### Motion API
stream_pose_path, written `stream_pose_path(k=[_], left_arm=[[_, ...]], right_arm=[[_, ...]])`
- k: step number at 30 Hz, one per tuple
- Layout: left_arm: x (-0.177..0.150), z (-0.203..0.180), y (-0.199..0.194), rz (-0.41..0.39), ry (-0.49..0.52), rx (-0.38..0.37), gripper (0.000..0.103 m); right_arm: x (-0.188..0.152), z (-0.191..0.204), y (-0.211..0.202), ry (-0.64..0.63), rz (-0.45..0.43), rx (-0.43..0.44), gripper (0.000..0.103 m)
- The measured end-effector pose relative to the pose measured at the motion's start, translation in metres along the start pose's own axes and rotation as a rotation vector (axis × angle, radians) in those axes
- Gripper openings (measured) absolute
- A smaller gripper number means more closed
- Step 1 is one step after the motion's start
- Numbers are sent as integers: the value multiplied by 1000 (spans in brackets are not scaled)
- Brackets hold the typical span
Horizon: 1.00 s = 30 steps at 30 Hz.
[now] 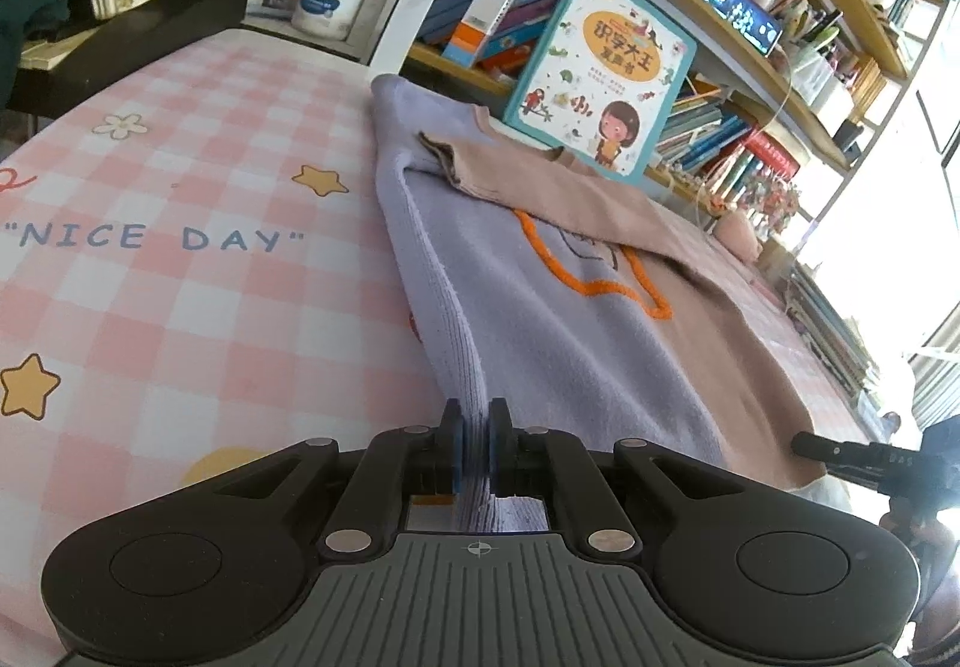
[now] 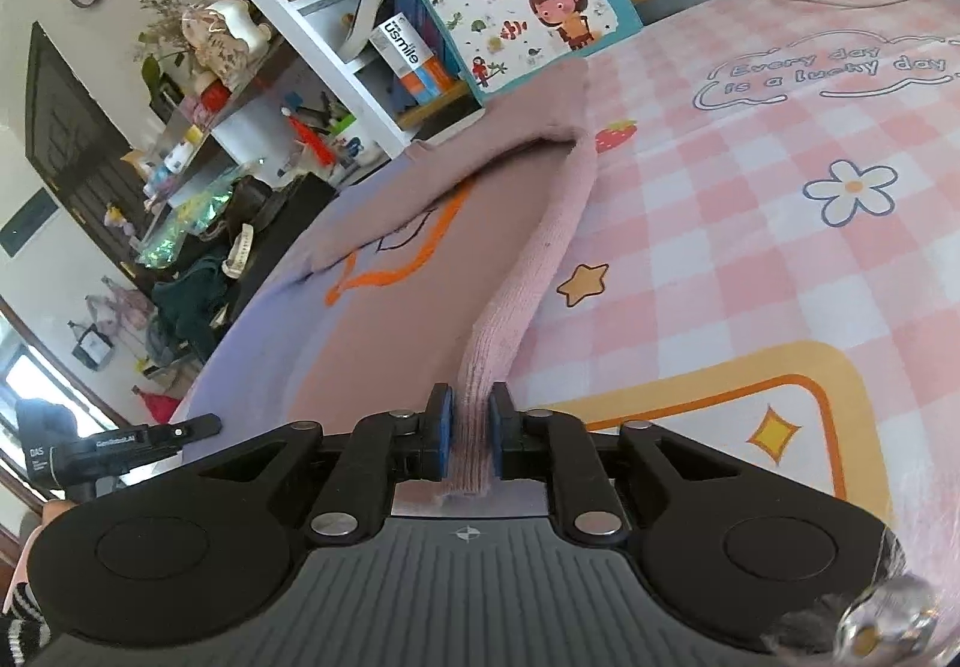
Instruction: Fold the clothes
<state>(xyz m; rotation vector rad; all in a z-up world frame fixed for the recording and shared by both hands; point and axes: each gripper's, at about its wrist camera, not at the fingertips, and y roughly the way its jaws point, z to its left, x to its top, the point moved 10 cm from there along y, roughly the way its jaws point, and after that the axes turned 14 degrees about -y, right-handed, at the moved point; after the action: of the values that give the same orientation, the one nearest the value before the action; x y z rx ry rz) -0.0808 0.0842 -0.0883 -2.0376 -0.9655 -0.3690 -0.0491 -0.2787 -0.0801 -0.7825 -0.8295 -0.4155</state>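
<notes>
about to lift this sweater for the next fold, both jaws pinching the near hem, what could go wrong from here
Three risks, judged from the pictures:
1. The left gripper and right gripper each pinch only a narrow bit of the sweater; the knit could slip out.
2. The sleeve folded across the chest lies loose and may slide off.
3. The picture book leans right behind the far edge; dragged cloth could tip it.
</notes>
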Motion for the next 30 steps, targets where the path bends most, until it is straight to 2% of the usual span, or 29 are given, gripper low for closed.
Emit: stream_pose_path(k=[7, 13, 16, 19, 22, 25, 30], left_arm=[[-14, -4, -18, 55, -25, -41, 4], [-33, -14, -45, 88, -120, -167, 4], [-29, -20, -53, 77, -163, -237, 4], [-10, -30, -58, 34, -212, -339, 4], [11, -45, -57, -20, -229, -431, 4], [31, -60, -52, -69, -253, -510, 4], [76, -64, -34, -144, -297, -530, 4]], right_arm=[[-8, 5, -28, 25, -12, 34, 8], [-18, 19, -64, 58, -41, 80, 8], [-13, 24, -74, 94, -83, 137, 8], [11, 26, -80, 158, -176, 242, 7], [43, 24, -78, 181, -260, 286, 7], [78, 23, -67, 144, -307, 265, 6], [131, 7, -45, 165, -387, 237, 6]])
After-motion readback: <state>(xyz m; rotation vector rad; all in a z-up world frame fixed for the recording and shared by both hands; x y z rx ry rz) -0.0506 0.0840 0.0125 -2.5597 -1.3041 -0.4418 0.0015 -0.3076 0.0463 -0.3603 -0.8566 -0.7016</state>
